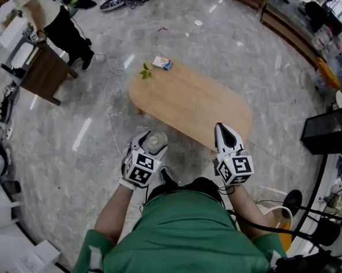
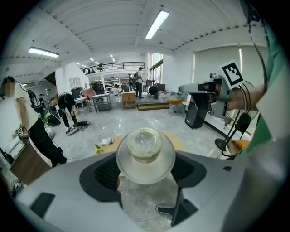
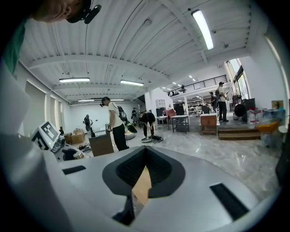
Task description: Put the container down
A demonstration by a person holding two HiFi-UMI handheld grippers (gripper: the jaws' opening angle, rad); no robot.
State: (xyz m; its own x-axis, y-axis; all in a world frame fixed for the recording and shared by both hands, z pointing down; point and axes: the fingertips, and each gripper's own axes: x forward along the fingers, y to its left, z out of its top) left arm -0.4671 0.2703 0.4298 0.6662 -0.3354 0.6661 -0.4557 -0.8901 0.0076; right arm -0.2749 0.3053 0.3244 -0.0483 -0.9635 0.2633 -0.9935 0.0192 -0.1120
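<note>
My left gripper [image 1: 153, 142] is shut on a clear round container [image 1: 155, 142] with a domed lid, held over the floor just off the near edge of the oval wooden table [image 1: 190, 102]. In the left gripper view the container [image 2: 145, 154] fills the gap between the jaws, with the table [image 2: 115, 140] beyond it. My right gripper [image 1: 224, 132] is shut and empty above the table's near right edge. In the right gripper view its jaws [image 3: 144, 153] meet at the tips, and a sliver of the table [image 3: 142, 186] shows through.
A small blue-and-white box [image 1: 161, 62] and a green leaf sprig [image 1: 145, 72] lie at the table's far end. A brown side table [image 1: 45, 73] and a bending person [image 1: 56, 22] are at the far left. A black cabinet [image 1: 333, 129] stands at the right, and cables cross the marble floor.
</note>
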